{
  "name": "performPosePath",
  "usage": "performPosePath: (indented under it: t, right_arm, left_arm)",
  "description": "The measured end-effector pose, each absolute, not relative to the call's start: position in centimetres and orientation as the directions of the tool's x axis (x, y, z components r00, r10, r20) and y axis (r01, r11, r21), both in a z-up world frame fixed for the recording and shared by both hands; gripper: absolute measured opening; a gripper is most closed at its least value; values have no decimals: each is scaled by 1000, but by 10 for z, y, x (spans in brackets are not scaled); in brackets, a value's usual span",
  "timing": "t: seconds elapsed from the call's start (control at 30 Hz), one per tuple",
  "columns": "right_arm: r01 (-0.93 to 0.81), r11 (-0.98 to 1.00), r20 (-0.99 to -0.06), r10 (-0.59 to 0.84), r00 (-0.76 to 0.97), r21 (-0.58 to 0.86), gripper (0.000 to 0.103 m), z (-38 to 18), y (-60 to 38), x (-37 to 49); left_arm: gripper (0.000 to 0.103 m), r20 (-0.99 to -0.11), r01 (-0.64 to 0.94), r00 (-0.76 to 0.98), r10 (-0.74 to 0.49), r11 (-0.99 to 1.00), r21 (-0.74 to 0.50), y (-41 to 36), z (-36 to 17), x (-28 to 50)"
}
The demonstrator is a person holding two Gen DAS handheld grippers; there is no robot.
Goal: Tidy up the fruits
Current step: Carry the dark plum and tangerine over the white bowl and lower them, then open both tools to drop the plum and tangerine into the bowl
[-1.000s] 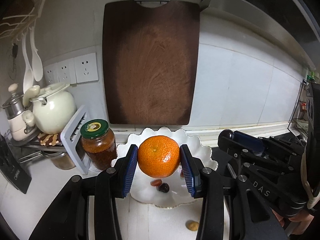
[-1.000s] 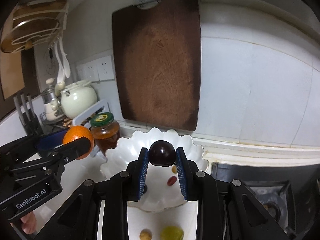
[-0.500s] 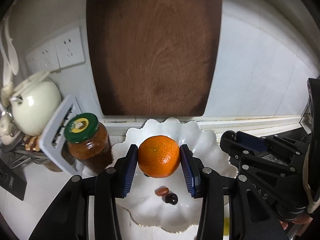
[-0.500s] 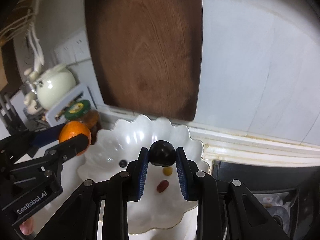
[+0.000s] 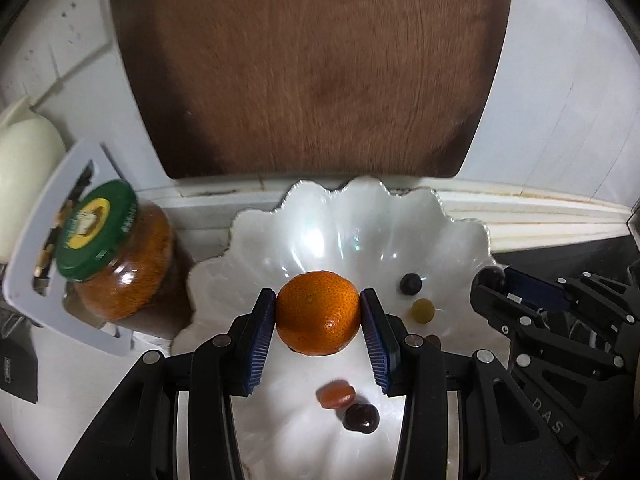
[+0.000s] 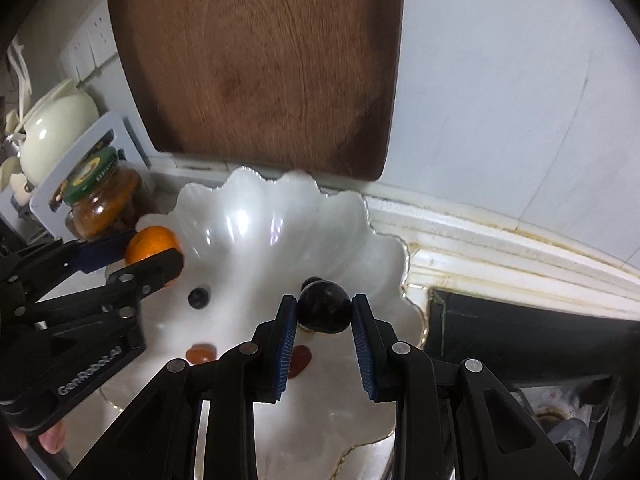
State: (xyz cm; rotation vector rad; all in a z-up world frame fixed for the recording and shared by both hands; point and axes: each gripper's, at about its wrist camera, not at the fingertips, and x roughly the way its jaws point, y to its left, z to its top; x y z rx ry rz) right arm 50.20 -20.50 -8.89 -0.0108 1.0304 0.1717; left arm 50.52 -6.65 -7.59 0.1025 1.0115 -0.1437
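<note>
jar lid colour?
Green, with a yellow and white label in the middle; the jar lid shows best in the left wrist view.

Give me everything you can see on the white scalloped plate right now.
The white scalloped plate is a glossy, pearly dish with a wavy rim, ceramic by its look. It sits on the counter below the wooden cutting board, with a green-lidded jar at its left. Several small fruits lie in it: dark round ones, a yellowish one, reddish ones. The left gripper holds an orange over its middle; the right gripper holds a dark round fruit above its right side.
</note>
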Motion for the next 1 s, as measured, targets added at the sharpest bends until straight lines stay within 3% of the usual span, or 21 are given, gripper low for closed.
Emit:
performPosePath:
  t: [0.37, 0.43, 0.73, 1.0]
  right_arm:
    - [-138, 989, -879, 118, 463, 60, 30, -101, -205, 511]
    - [-135, 989, -884, 119, 451, 64, 35, -103, -206, 513]
    - [-130, 990, -867, 105, 487, 47, 40, -93, -210, 499]
    - [-134, 989, -817, 133, 561, 69, 40, -61, -214, 470]
  left_arm:
    - [44, -892, 164, 448, -66, 986, 9, -68, -98, 522]
    - [45, -894, 159, 445, -59, 987, 14, -67, -98, 521]
    - [67, -830, 145, 557, 18, 982, 119, -59, -66, 496]
    - [77, -764, 113, 646, 19, 986, 120, -49, -28, 456]
